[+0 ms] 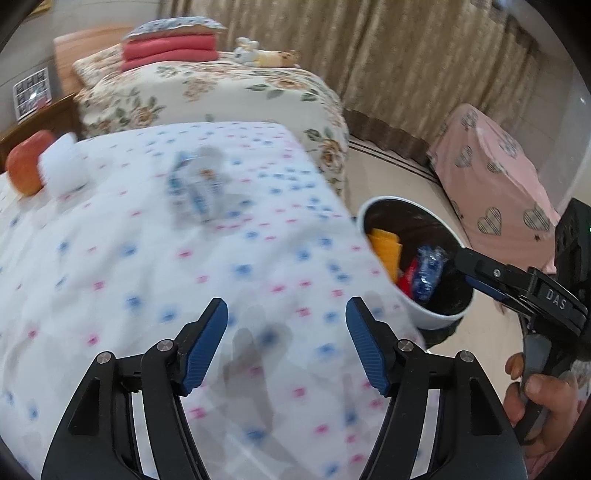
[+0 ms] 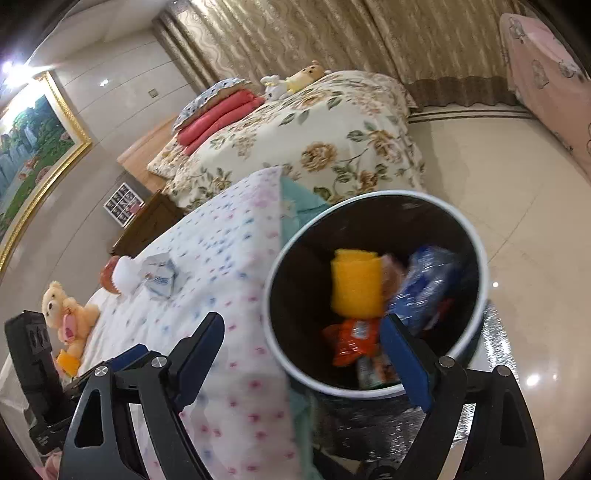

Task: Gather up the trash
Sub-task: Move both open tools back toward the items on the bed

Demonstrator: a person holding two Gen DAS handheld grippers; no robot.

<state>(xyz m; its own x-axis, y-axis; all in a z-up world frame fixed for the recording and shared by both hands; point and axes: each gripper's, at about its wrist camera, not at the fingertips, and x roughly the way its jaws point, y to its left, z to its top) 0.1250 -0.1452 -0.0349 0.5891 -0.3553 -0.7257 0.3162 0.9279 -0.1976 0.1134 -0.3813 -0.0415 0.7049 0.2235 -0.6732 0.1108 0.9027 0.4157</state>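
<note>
Beside the bed, bin [image 2: 376, 291] on the floor, holding yellow pack [image 2: 356, 286], blue wrapper [image 2: 424, 284], orange packet [image 2: 351, 339]. Crumpled wrapper [image 1: 199, 184] lies on dotted bedspread [image 1: 147, 277], near apple [image 1: 26, 162]. Right gripper [image 2: 303, 354] over bin rim, fingers wide apart, empty. Left gripper [image 1: 286, 343] over bedspread, fingers apart, empty.

You are in a home bedroom: two beds stand side by side, one under a floral quilt [image 2: 314, 147] with folded red blankets [image 2: 218, 118], curtains [image 2: 332, 33] along the wall, a framed painting [image 2: 33, 147], a teddy bear [image 2: 62, 306].
</note>
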